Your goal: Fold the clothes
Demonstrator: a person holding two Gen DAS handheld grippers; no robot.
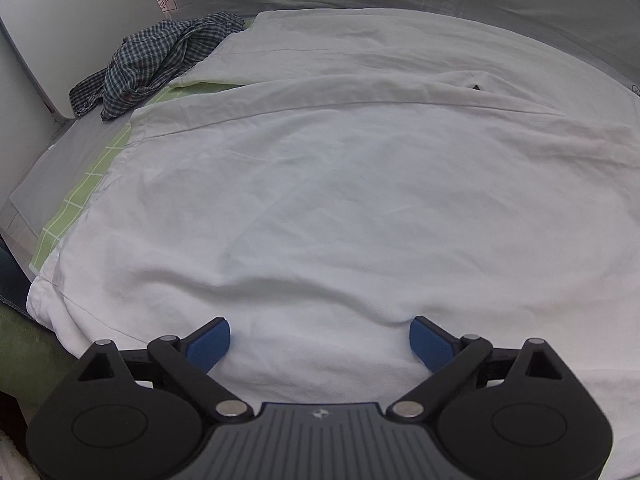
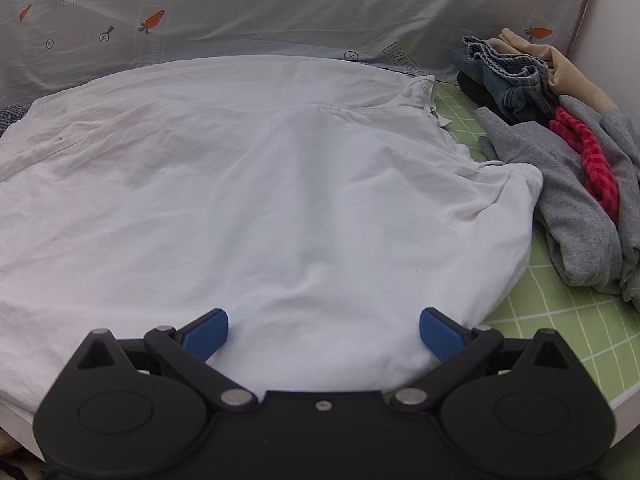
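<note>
A large white garment [image 1: 340,184] lies spread flat over the green grid mat [image 1: 72,204]; it also fills the right wrist view [image 2: 260,200]. My left gripper [image 1: 319,340] is open, its blue pads wide apart just above the garment's near edge. My right gripper [image 2: 324,330] is open too, over the near edge close to the garment's right corner. Neither holds any cloth.
A crumpled checked shirt [image 1: 160,60] lies at the far left by a white wall. A pile of clothes, grey [image 2: 572,200], red-striped [image 2: 592,164], denim [image 2: 508,76] and beige, sits at the right on the mat [image 2: 560,320]. A carrot-print sheet [image 2: 240,12] hangs behind.
</note>
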